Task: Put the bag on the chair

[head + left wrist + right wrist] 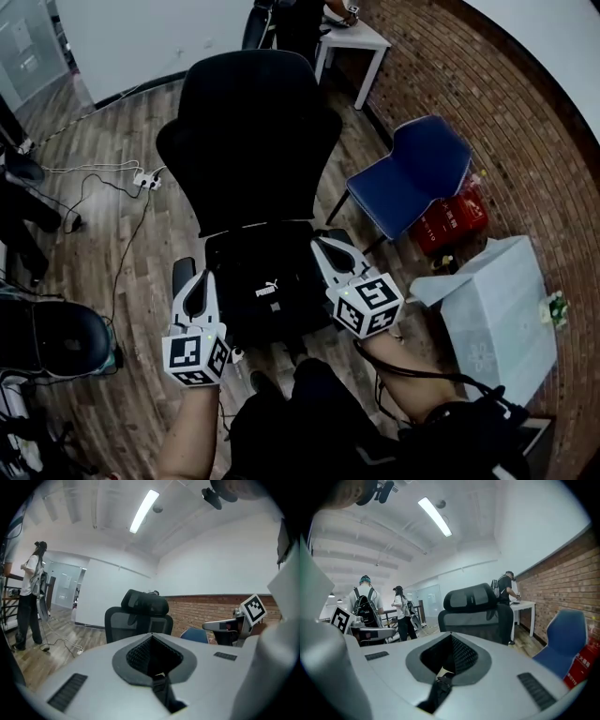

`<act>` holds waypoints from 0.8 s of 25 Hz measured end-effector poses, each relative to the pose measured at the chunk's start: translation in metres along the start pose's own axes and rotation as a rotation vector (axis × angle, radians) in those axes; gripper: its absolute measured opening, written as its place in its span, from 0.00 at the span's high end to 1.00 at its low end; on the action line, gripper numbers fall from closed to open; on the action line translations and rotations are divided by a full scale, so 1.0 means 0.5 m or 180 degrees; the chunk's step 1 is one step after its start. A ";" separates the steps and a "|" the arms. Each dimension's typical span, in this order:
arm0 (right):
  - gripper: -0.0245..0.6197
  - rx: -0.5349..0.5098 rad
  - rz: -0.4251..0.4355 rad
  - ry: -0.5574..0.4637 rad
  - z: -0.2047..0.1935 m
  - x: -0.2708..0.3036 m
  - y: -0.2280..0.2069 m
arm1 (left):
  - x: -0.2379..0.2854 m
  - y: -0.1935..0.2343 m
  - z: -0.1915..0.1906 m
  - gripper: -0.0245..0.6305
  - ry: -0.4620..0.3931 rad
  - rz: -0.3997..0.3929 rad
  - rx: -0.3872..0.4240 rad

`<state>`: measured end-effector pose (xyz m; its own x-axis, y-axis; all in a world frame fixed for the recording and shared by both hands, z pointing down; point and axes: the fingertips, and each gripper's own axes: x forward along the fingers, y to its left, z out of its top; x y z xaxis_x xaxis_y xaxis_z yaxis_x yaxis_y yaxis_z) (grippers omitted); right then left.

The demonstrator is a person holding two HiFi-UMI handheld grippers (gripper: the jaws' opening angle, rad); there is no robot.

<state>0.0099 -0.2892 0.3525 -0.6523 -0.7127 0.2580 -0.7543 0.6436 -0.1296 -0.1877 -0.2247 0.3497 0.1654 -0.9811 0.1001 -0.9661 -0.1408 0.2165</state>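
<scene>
On chair (248,141), bag (267,281) between left tool (192,281) and right tool (330,251), both pinching its straps (440,686).

One black bag (267,281). Two chairs: one black office chair (248,131), one blue chair (417,173). Two claws: left claw (200,279), right claw (325,244). One white desk (361,39). One white box (497,309). Three people (365,602) in the right gripper view.

A wood-plank floor (112,169) runs to a white wall (141,37) on one side and a red brick wall (525,112) on the other. A blue chair (417,173) stands by the brick, with red canisters (450,220) (fire extinguishers, by the look) just beside it. Farther back sits a white table (361,42). A power strip (145,178) trails cables across the planks, and a strip light (144,510) glows overhead.
</scene>
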 end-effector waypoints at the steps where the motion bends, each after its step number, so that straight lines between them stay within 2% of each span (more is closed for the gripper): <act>1: 0.94 -0.0019 0.0004 -0.0056 0.015 -0.007 0.018 | -0.015 -0.003 0.015 0.95 -0.0036 -0.0041 0.0042; 10: 0.94 -0.0123 0.0001 -0.0322 0.111 -0.107 0.131 | -0.110 -0.007 0.111 0.95 -0.0261 -0.0175 0.0001; 16: 0.94 0.0051 0.0028 -0.0499 0.147 -0.163 0.147 | -0.161 -0.028 0.159 0.95 -0.0297 -0.0201 0.0127; 20: 0.94 -0.0089 0.0034 -0.0478 0.169 -0.180 0.152 | -0.178 -0.049 0.181 0.95 -0.0338 -0.0173 0.0164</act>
<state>0.0050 -0.2000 0.2387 -0.6655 -0.7382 0.1103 -0.7464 0.6573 -0.1043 -0.1969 -0.1461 0.2477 0.1986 -0.9800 -0.0143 -0.9656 -0.1981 0.1685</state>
